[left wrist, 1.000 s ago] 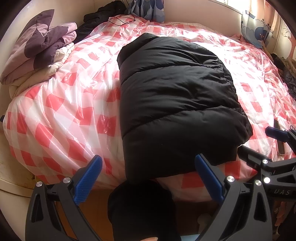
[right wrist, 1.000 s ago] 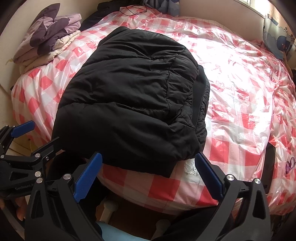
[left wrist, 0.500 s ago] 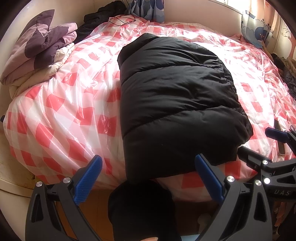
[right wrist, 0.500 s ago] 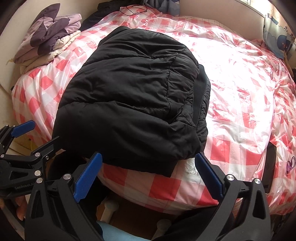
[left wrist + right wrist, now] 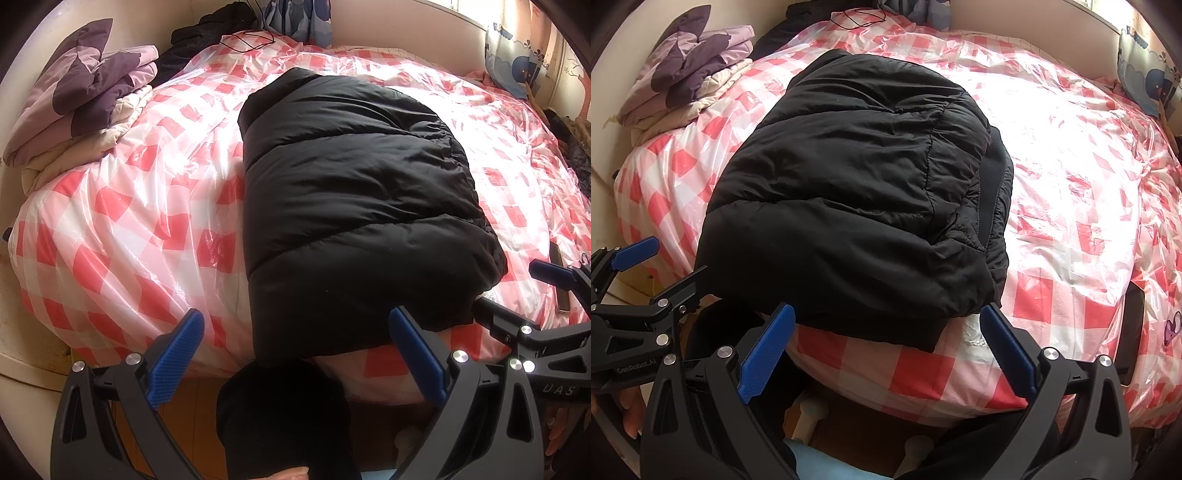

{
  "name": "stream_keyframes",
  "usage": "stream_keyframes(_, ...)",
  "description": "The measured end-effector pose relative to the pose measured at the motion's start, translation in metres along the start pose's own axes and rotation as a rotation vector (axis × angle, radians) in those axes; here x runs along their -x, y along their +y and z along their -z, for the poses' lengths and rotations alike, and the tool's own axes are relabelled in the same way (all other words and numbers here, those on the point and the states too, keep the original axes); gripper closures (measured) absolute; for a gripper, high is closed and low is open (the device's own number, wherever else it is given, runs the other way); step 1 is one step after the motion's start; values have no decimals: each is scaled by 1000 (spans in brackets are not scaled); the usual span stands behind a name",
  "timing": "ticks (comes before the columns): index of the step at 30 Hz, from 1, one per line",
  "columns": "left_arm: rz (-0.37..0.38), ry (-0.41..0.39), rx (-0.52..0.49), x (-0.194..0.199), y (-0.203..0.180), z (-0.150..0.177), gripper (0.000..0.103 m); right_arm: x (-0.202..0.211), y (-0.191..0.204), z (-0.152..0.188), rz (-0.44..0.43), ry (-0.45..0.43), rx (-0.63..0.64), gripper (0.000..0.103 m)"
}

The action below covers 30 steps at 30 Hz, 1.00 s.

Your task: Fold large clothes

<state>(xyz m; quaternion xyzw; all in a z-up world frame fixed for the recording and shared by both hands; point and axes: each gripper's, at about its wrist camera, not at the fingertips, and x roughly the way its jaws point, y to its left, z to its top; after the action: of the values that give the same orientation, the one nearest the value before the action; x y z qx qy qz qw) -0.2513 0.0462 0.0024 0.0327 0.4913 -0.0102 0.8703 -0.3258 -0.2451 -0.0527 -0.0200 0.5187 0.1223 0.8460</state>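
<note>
A black puffer jacket [image 5: 354, 206] lies folded into a long bundle on the bed, its near end hanging over the front edge. In the right wrist view the same jacket [image 5: 857, 192] fills the middle of the bed. My left gripper [image 5: 295, 354] hovers open just short of the jacket's near end, nothing between its blue pads. My right gripper [image 5: 886, 350] is also open and empty, held above the bed's front edge by the jacket's lower hem. Each gripper shows in the other's view at the side.
The bed carries a red-and-white checked plastic cover [image 5: 140, 221]. Folded purple and cream quilts [image 5: 77, 110] sit at the back left, dark clothes [image 5: 207, 33] at the headboard. A dark phone [image 5: 1130, 332] lies near the right edge. A person's dark-clad knee [image 5: 280, 417] is below the left gripper.
</note>
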Motion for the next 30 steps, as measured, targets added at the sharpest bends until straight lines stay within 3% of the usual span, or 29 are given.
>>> stream_keyframes(30,-10,0,12,-1,-2,-4,7,-2,-2,-2,1,-1,-2,6)
